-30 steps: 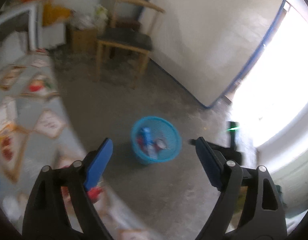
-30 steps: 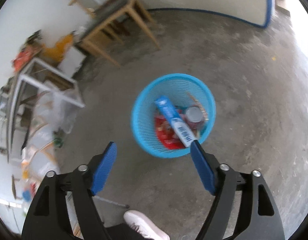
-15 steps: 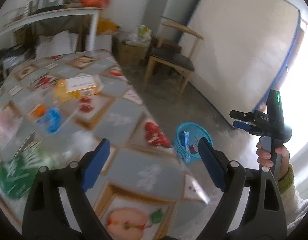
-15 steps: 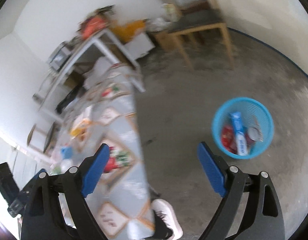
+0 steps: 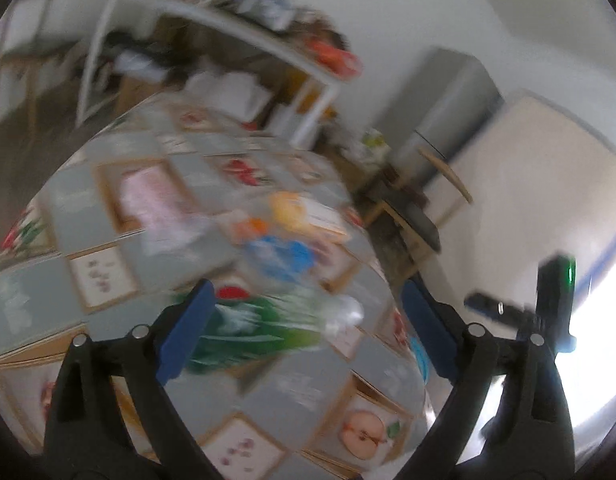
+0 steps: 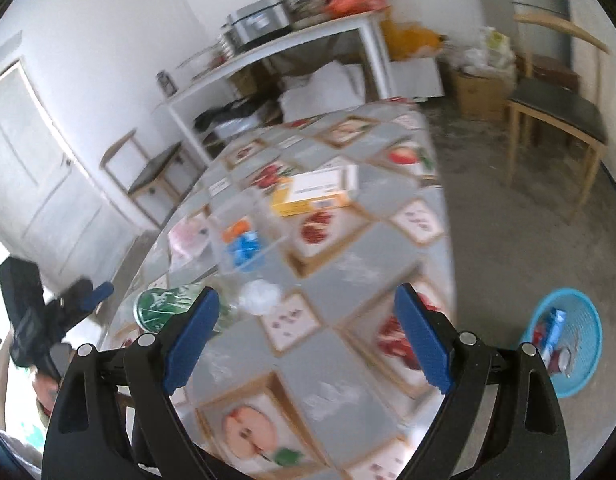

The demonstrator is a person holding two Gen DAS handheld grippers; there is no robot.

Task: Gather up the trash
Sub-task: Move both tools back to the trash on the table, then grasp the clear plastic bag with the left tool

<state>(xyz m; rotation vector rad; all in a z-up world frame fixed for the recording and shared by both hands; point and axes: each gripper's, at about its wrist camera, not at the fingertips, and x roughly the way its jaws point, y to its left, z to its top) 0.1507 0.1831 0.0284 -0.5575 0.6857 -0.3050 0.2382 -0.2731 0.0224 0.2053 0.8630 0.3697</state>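
Now both claws (image 5: 303, 334) (image 6: 305, 336) gape, just widened, empty above glossy fruit-print tablecloth (image 6: 348, 280); round mesh basket (image 6: 584, 376) aside.

My left claw (image 5: 303, 332) stands wide, its jaws having just been opening, with nothing pressed between the blue pads (image 5: 185, 332). It tilts downward, and its view is smeared with blur. My right claw (image 6: 308, 336) is also spread wide and pitched down more steeply, the pads clear of any contact. Each claw shows up in the other's camera: the right one at the right edge of the left view, the left one at the left edge of the right view.
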